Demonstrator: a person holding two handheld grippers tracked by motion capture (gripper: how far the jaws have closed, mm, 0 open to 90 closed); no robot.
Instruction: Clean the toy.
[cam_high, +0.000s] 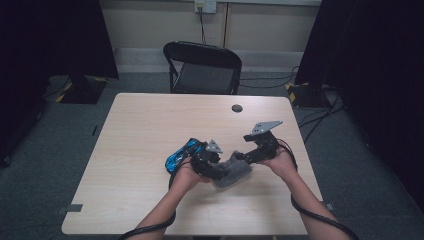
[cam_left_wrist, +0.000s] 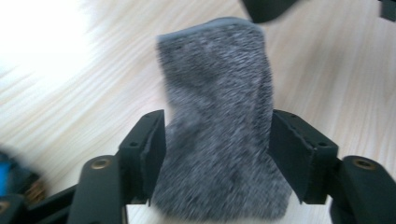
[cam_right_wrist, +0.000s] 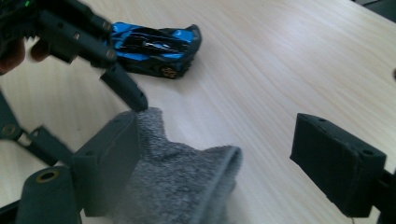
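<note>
The grey sock (cam_high: 232, 172) lies on the pale wood counter (cam_high: 150, 130), near the person's edge, between the 2 grippers. A blue toy car (cam_high: 181, 155) sits just beside it on the left.

The sock looks soft, fuzzy and light. It will bend and flop when it is lifted, and it will not break. It is not slippery, so the pads should hold it well. Its open end with the thin smooth rim (cam_right_wrist: 229, 156) is a good place to pinch, because only 1 layer of cloth needs to go between the pads there. A pinch in the thick middle would bunch the cloth up.

The left gripper (cam_left_wrist: 217, 149) has its jaws apart, 1 on each side of the sock's body. They stand close to the cloth but I judge they do not squeeze it.

The right gripper (cam_right_wrist: 215, 163) is open wide. Its left pad (cam_right_wrist: 109, 161) sits against the sock, and the other pad (cam_right_wrist: 336, 161) is well apart from it. Neither gripper holds the sock now.
</note>
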